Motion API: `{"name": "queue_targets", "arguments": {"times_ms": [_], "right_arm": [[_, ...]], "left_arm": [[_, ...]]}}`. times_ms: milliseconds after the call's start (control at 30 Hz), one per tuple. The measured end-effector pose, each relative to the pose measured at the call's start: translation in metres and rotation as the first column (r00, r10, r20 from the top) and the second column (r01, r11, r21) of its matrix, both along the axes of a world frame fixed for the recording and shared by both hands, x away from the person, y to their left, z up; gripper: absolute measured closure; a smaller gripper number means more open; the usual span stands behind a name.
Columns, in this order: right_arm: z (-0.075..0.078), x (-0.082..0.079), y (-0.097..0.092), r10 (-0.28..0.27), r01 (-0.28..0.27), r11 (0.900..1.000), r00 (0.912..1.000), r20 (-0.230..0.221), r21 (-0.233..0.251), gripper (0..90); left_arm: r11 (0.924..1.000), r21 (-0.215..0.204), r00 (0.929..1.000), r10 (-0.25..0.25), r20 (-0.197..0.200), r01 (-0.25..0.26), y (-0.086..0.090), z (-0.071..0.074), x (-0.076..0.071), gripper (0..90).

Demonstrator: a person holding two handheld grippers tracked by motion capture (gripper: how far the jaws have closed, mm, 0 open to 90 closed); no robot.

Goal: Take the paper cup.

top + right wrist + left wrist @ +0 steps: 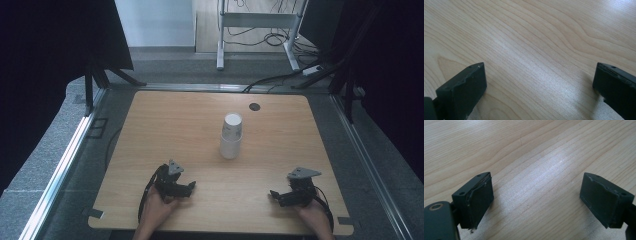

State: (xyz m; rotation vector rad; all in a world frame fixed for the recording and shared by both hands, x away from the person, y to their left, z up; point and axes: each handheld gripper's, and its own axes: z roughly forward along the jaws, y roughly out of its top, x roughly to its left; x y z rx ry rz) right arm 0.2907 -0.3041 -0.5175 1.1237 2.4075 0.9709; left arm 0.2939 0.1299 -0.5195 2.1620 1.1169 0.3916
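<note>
A stack of white paper cups (231,136) stands upright near the middle of the wooden table (165,130). My left gripper (189,187) rests low at the front left, well short of the cups. Its jaws stand wide apart over bare wood in the left gripper view (536,195), nothing between them. At the front right sits my right gripper (274,195), pointing left. In the right gripper view (539,82) its jaws are also spread wide over bare wood.
A small dark round cap (255,106) is set in the table near its far edge. Metal rails (65,160) run along both sides of the table. A white desk frame (257,22) and cables (280,77) lie on the floor beyond.
</note>
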Motion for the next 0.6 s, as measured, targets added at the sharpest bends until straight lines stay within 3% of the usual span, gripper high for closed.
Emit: {"name": "queue_targets", "arguments": {"times_ms": [67, 100, 600], "right_arm": [[0.0, 0.0, 0.0, 0.0, 0.0, 1.0, 1.0, 0.0, 0.0, 0.0], [0.0, 0.0001, 0.0, 0.0, 0.0, 1.0, 1.0, 0.0, 0.0, 0.0], [0.0002, 0.0011, 0.0011, -0.004, 0.004, 1.0, 1.0, -0.002, 0.001, 0.0]], "left_arm": [[1.0, 0.008, 1.0, 0.0, -0.01, 0.0, -0.0012, -0.0006, 0.0014, 7.4], [0.9999, 0.015, 0.9998, -0.007, -0.021, 0.007, -0.004, -0.001, 0.003, 0.0], [0.9995, 0.024, 0.9993, -0.02, -0.032, 0.021, -0.0046, 0.0001, 0.0075, 0.0]]}}
